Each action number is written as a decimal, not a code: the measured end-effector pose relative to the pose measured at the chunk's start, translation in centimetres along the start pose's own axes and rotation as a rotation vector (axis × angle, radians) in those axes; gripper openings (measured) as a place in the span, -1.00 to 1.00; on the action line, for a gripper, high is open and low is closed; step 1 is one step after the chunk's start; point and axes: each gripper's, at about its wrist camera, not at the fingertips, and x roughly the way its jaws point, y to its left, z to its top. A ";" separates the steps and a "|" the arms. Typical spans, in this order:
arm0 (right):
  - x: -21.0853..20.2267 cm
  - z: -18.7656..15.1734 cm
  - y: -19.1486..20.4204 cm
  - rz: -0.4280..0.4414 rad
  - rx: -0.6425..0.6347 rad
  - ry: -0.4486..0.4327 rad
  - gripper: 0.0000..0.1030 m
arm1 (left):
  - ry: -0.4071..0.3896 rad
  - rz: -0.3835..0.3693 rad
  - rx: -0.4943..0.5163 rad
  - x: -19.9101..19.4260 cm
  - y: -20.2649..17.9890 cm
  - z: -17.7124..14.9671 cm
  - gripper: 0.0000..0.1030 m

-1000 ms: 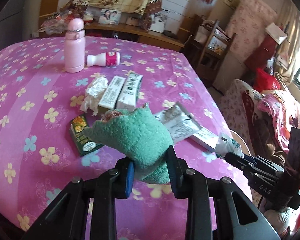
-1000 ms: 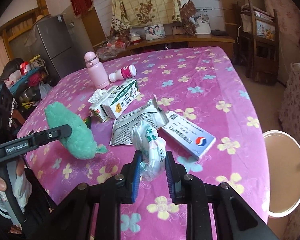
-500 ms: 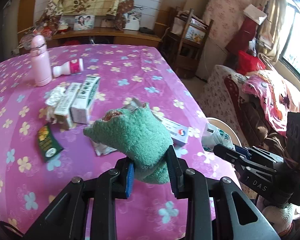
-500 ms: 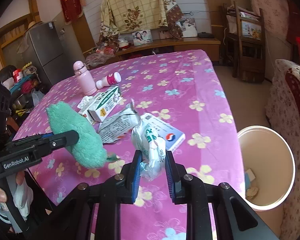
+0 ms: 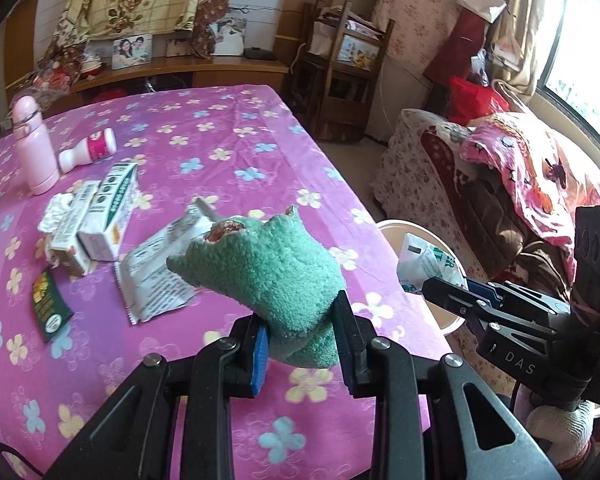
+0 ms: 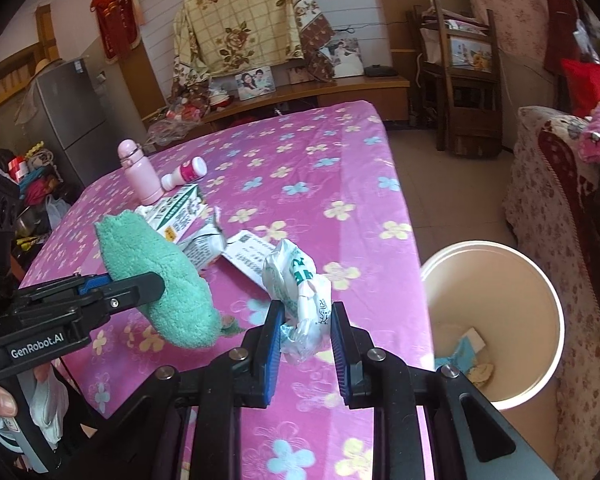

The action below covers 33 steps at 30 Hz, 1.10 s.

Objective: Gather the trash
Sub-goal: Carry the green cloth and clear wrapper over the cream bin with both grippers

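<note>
Both tools loaded, held above the near edge of the table draped in a pink flowered cloth [image 6: 340, 152]. Left gripper [image 5: 302, 354] is clamped on a fuzzy green cloth piece with a frayed, stained end [image 5: 268, 268], which sticks up and forward from between the blue pads. Right gripper [image 6: 306, 354] is clamped on a crumpled white plastic wrapper with green print [image 6: 296, 284], held over the table's right-hand edge, near but not over the round cream-coloured waste bin [image 6: 540, 280] standing on the floor just beside the table. Bin already holds a few scraps at the bottom: something light blue, something white, some yellowish crumbs; cannot tell more. Judgement: task partly done; some pieces binned, two pieces in hand not yet dropped. Left on the cloth: two white-and-green cartons lying side by side [image 5: 100, 212], a crumpled white tissue [image 5: 54, 210] touching them, a flattened silver-white printed pouch [image 5: 156, 268], a flat white printed box [image 6: 248, 258], a small dark green packet [image 5: 48, 306]. A pink upright flask [image 5: 34, 148] and a small white bottle with a pink label [image 5: 88, 152] lying beside it may not be trash; cannot tell.
</note>
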 end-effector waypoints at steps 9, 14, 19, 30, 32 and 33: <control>-0.9 -0.3 -3.5 -0.058 0.043 -0.002 -0.52 | 0.013 -0.052 0.048 1.7 -3.8 1.0 -0.40; -1.5 -0.8 -6.1 -0.095 0.079 -0.002 -0.52 | 0.024 -0.081 0.087 2.9 -6.5 1.4 -0.40; -2.1 -1.5 -9.3 -0.149 0.122 0.007 -0.52 | 0.040 -0.105 0.122 4.7 -9.4 1.8 -0.40; -1.0 -3.6 -16.1 -0.212 0.246 0.058 -0.51 | 0.087 -0.122 0.159 9.6 -13.5 2.1 -0.40; -0.5 -4.0 -17.3 -0.217 0.270 0.070 -0.51 | 0.094 -0.123 0.160 10.5 -13.9 2.2 -0.40; -0.2 -4.1 -17.6 -0.220 0.280 0.074 -0.51 | 0.097 -0.122 0.161 10.9 -14.1 2.3 -0.40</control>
